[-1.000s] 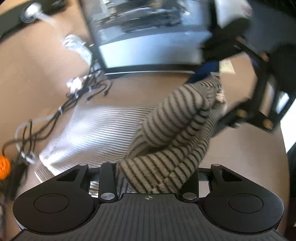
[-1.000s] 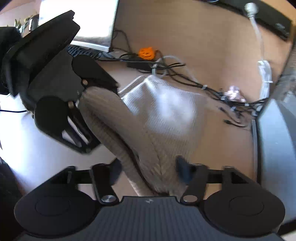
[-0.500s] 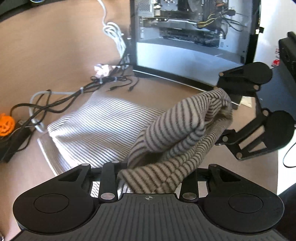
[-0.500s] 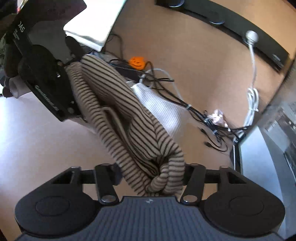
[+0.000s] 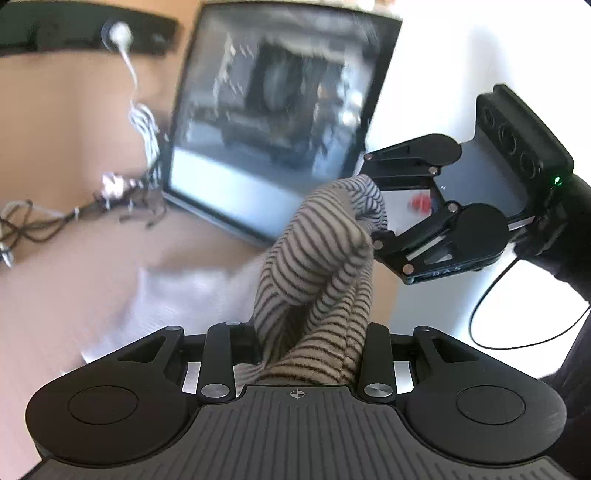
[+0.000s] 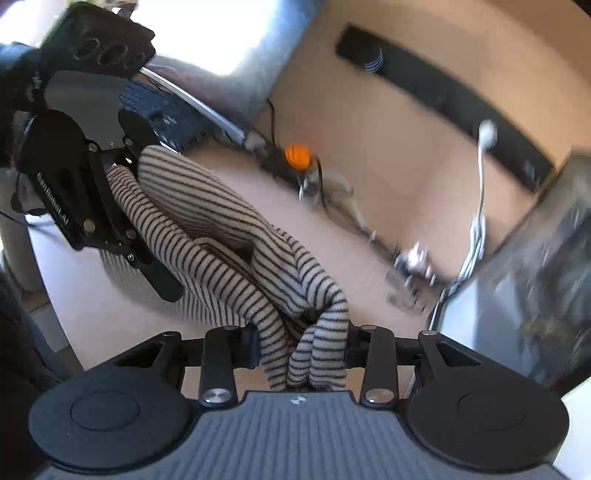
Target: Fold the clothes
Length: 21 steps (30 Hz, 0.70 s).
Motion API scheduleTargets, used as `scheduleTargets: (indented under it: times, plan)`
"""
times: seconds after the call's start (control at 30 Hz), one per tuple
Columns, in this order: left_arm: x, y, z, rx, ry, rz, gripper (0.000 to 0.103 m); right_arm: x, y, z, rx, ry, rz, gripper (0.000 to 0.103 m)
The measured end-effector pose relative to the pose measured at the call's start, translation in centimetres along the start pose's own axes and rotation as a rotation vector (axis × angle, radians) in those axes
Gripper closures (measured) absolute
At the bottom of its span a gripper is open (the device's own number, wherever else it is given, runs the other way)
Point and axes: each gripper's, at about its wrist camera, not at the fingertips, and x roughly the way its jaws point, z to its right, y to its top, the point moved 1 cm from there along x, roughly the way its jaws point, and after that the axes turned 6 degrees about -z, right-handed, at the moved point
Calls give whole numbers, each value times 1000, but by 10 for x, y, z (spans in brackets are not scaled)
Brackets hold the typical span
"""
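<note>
Striped garment (image 5: 325,258), bunched, seemingly knit; left tool (image 5: 299,350) clamped on it; right tool (image 6: 301,350) closing on it

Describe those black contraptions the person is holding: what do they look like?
Each gripper, left and right, is matte black plastic: a ribbed base, round discs either side, silver screws, two slim fingers. The right one's body shows white lettering, a green light and a thin black cable. Dark sleeves.

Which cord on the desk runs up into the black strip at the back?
The white cord: its round plug sits in the black strip, with slack coiled below. The dark cords only lie tangled on the desk.
</note>
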Motion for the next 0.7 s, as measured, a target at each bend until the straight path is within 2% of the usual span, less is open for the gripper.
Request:
scheduleTargets:
  times: [0.03,0.07,0.13,0.23,0.3,0.5,0.63,0.7]
  plan:
    - [1,0,-8,-13,42,3,62,6,8,5,-30,-4,5,61]
    - [5,0,-18,-28,101,-8,61,16,14,10,-55,-8,6,51]
    - [21,-7,-45,-94,236,-75,56,65,19,17,-36,-18,-36,39]
    - [45,-17,-76,-197,379,-187,57,142,17,17,4,-51,-139,39]
    - [48,-19,-81,-208,403,-199,52,178,15,13,18,-83,-183,39]
    - [55,-14,-81,-185,442,-217,45,175,10,17,71,-102,-144,32]
    - [54,-14,-69,-107,511,-231,33,154,6,25,160,-121,-119,20]
    - [52,-12,-66,-68,545,-232,28,134,3,26,222,-102,-93,14]
